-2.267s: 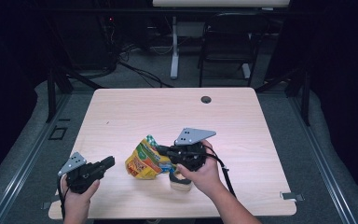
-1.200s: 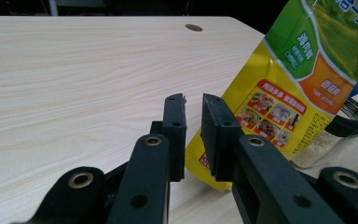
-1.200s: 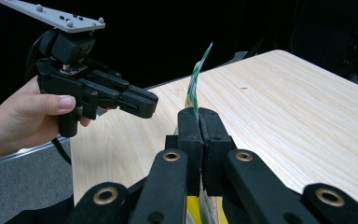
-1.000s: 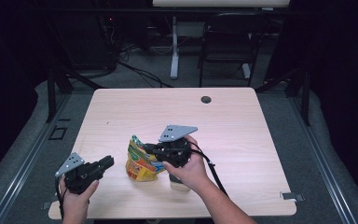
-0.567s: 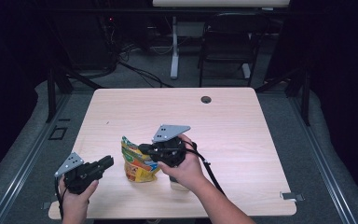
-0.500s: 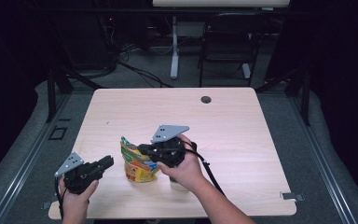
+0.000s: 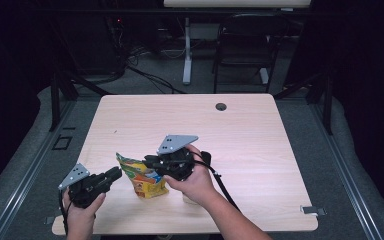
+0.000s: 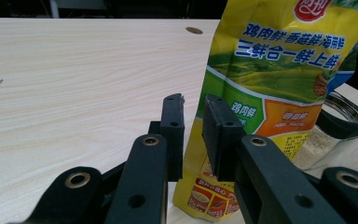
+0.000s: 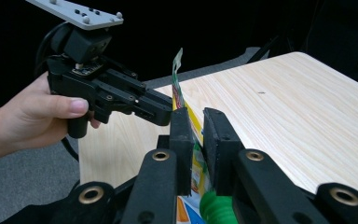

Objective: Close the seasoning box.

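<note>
free: far half of table (image 7: 240, 125) bare wood | obstacles: upright pouch (image 7: 142, 177) between both grippers; glass jar (image 8: 331, 135) just behind it | near edge: crowded

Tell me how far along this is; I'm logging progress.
Done, it seems: the yellow packet stands upright on the table beside the glass jar, which holds pale granules. In hand: the right claw, its jaws just opening, has the packet's top edge between them. Left: the left claw, open alongside, has not yet gripped it.
</note>
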Demonstrator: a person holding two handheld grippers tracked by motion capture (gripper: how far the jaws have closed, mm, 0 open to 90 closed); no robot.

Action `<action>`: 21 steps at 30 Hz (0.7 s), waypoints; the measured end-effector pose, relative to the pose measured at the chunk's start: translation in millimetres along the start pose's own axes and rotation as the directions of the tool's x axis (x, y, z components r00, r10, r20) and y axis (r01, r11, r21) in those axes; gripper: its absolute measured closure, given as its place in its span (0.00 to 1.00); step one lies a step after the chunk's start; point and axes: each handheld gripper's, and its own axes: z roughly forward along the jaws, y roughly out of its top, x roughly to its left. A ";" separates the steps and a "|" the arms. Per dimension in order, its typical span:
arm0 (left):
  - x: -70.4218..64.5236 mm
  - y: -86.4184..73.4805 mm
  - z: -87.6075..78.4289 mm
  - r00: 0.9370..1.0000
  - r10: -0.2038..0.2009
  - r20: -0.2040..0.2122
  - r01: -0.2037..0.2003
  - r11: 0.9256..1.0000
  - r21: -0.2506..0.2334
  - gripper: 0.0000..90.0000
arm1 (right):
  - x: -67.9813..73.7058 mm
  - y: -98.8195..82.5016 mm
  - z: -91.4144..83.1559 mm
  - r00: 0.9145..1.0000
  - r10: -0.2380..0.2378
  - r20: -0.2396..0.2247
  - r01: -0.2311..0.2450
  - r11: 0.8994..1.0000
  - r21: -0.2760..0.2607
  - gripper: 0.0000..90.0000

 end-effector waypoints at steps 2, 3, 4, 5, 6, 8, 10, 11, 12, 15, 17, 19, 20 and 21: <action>0.0 -0.3 0.3 1.000 -0.003 -0.001 0.003 1.000 -0.001 0.87 | 1.4 0.7 0.4 1.000 -0.002 0.000 0.002 1.000 -0.003 0.90; 0.1 -0.3 0.3 1.000 -0.003 0.001 0.003 1.000 0.000 0.87 | 1.8 1.1 0.4 1.000 -0.002 -0.003 0.002 1.000 -0.005 0.89; 0.1 -0.3 0.3 1.000 -0.003 0.001 0.003 1.000 0.000 0.87 | 2.4 1.6 0.2 1.000 -0.004 -0.003 0.004 1.000 -0.005 0.89; 0.2 -0.3 0.3 1.000 -0.004 0.000 0.004 1.000 0.000 0.87 | 2.9 2.0 0.5 1.000 -0.004 -0.004 0.004 1.000 -0.007 0.89; 0.3 -0.3 0.2 1.000 -0.004 -0.001 0.004 1.000 0.000 0.87 | 3.4 2.4 0.6 1.000 -0.004 -0.009 0.004 1.000 -0.005 0.88; 0.9 -0.3 -0.1 1.000 -0.005 -0.005 0.005 1.000 -0.001 0.86 | 5.0 3.3 0.4 1.000 -0.006 -0.010 0.006 1.000 -0.007 0.87; 1.3 -0.2 -0.4 1.000 -0.003 -0.006 0.003 1.000 0.000 0.85 | 6.8 4.6 0.0 1.000 -0.009 -0.014 0.009 1.000 -0.012 0.86; 1.4 -0.2 -0.3 1.000 -0.003 -0.007 0.003 1.000 0.000 0.85 | 7.7 5.3 -0.4 1.000 -0.011 -0.014 0.010 1.000 -0.012 0.85; 1.3 -0.3 -0.1 1.000 -0.002 -0.009 0.002 1.000 0.000 0.85 | 8.6 6.1 -0.9 1.000 -0.011 -0.017 0.010 1.000 -0.015 0.84; 1.3 -0.1 -0.6 1.000 -0.001 -0.011 0.001 1.000 0.000 0.83 | 10.3 9.2 -6.0 0.999 0.000 -0.033 -0.002 0.999 -0.045 0.78; 1.9 -0.1 -0.9 1.000 -0.005 -0.015 0.005 1.000 -0.002 0.82 | 10.9 11.6 -12.2 1.000 0.004 -0.029 -0.006 0.997 -0.071 0.75; 2.9 0.5 -1.5 1.000 -0.013 -0.021 0.013 1.000 -0.007 0.80 | 8.8 13.6 -22.7 1.000 0.014 -0.023 -0.017 0.993 -0.113 0.73; 3.3 1.0 -2.2 1.000 -0.015 -0.023 0.015 1.000 -0.013 0.79 | 6.7 13.8 -28.5 1.000 0.015 -0.011 -0.017 0.992 -0.124 0.73; 3.9 1.2 -2.8 1.000 -0.016 -0.023 0.015 1.000 -0.020 0.78 | 3.9 13.5 -34.5 1.000 0.015 0.008 -0.014 0.991 -0.134 0.72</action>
